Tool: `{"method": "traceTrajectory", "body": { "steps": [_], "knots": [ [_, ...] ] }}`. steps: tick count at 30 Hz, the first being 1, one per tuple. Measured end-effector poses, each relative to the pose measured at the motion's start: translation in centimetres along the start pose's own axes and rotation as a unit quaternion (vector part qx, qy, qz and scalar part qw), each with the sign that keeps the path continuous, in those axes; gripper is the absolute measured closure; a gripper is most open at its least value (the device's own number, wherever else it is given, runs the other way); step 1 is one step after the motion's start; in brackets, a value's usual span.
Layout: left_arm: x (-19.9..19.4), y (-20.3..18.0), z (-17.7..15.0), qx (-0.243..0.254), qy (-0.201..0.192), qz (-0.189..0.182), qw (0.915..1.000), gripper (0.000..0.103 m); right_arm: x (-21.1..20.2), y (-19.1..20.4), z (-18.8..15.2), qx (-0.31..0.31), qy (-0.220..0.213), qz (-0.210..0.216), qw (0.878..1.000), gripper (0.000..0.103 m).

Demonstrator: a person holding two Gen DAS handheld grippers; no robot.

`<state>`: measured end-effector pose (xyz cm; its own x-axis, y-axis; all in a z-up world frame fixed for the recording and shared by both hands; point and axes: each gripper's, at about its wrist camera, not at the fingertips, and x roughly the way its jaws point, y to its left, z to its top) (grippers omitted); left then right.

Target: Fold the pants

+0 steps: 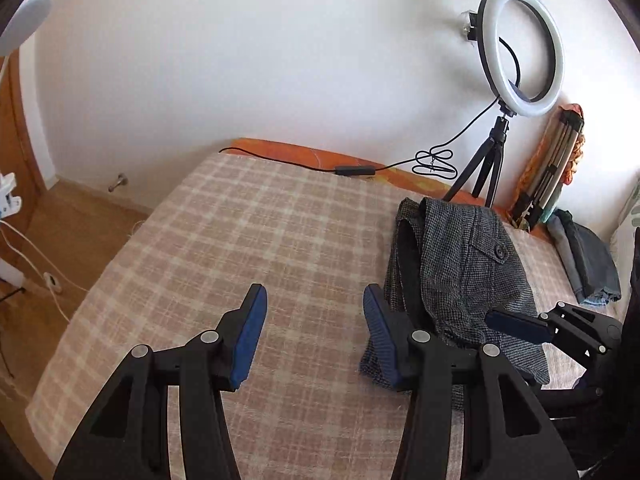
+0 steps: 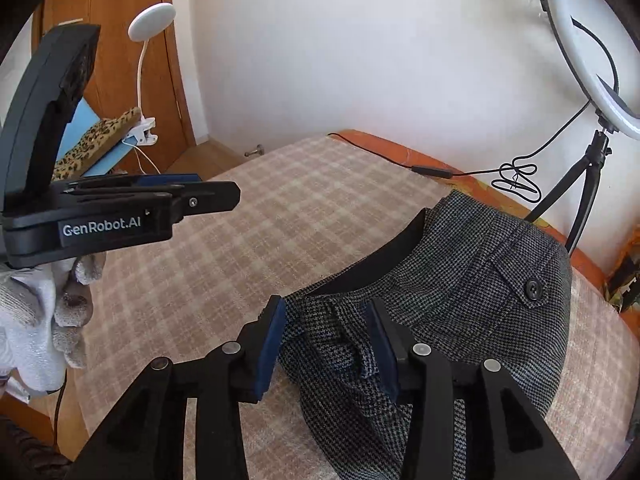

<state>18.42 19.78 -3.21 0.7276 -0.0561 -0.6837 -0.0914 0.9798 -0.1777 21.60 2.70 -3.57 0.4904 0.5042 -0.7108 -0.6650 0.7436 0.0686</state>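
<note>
The right hand-held gripper (image 2: 326, 344), wide open over the grey houndstooth pants (image 2: 460, 280) on the bed (image 2: 240, 240), should pinch one fabric edge firmly, while the left hand-held gripper (image 1: 314, 320), also wide open beside the pants, takes the opposite edge.

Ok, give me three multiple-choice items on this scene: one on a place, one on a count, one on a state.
1. Where do the grey houndstooth pants lie?
A. on the plaid bedspread
B. on the floor
C. on the tripod

2. How many buttons show on the pocket flap?
A. none
B. one
C. three

3. How is the left claw?
A. shut on the pants
B. shut on a cable
C. open, holding nothing

Key: 1 A, the cloth rests on the bedspread; 2 B, a single black button; 3 C, its blue pads stand wide apart over bare bedspread.
</note>
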Motion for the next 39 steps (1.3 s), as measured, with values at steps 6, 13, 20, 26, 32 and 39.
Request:
{"method": "traceTrajectory", "body": {
  "steps": [6,13,20,26,32,39],
  "knots": [
    [1.1,-6.2,-0.3,0.049,0.025,-0.052,0.9971,0.054,-4.5,-5.2,-2.8,0.067,-0.01,-0.028,0.997,0.056],
    [4.6,-12.7,-1.3,0.118,0.071,-0.064,0.9884,0.05,-5.2,-11.1,-6.3,0.124,0.013,-0.054,0.991,0.056],
    [7.3,-11.7,-2.5,0.094,0.105,-0.07,0.9875,0.027,-4.6,-16.0,-6.5,0.184,0.009,-0.027,0.983,0.053],
    [7.9,-12.4,-3.5,0.122,0.122,-0.094,0.9806,0.003,-2.3,-20.5,-4.9,0.231,0.02,0.001,0.973,0.035],
    [8.4,-13.4,-3.9,0.145,0.126,-0.09,0.9772,0.0,1.3,-24.1,-3.9,0.279,0.04,0.034,0.959,0.029],
    [6.0,-10.8,-1.6,0.069,0.105,-0.102,0.9868,0.01,4.8,-26.3,-4.5,0.343,0.043,0.111,0.932,0.026]
  ]
}}
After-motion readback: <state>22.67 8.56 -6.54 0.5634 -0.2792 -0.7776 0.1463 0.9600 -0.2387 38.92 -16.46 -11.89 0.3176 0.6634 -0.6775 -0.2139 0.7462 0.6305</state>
